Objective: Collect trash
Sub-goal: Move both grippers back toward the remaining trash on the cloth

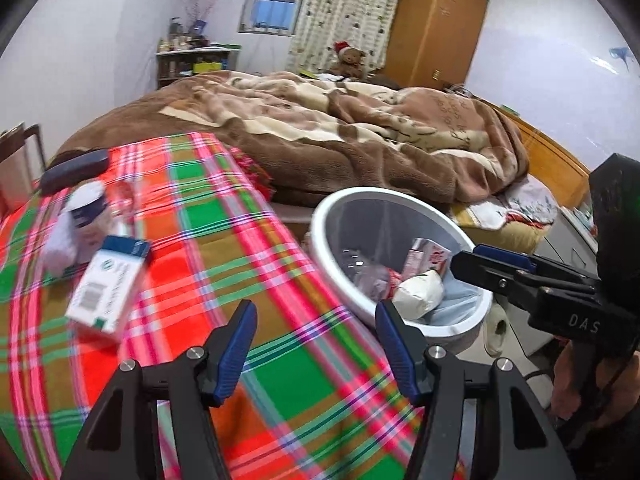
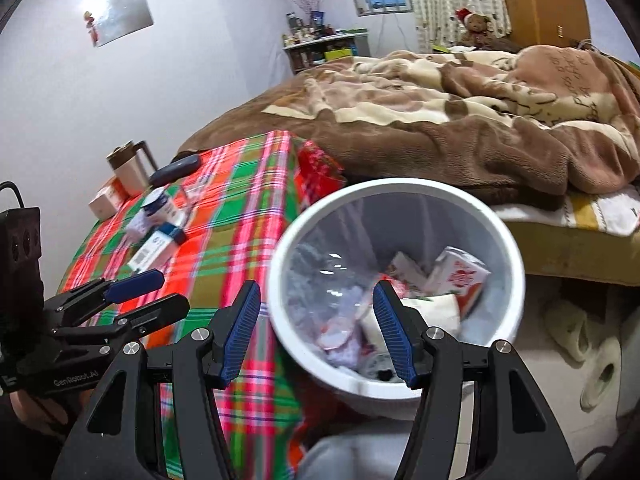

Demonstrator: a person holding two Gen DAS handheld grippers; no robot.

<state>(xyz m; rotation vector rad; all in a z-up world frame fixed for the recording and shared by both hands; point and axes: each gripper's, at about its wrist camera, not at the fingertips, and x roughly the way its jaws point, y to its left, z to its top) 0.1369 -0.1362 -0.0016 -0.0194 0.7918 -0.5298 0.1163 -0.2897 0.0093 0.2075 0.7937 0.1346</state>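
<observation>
The items on the plaid cloth are smeared by motion: a white and blue box with a barcode lies tilted beside a white tub with a blue band, its print unreadable. The white bin stands just off the cloth's edge, its near rim partly hidden behind the right gripper, and holds a red and white carton, a crumpled white wad and other scraps too jumbled to name. The left gripper hangs over the cloth, jaws apart with nothing between them; the right gripper's jaws are likewise spread and empty above the bin. A dark case and a lidded mug sit at the cloth's far end. Behind lie a bed with a brown blanket, a teddy bear and a wooden wardrobe
</observation>
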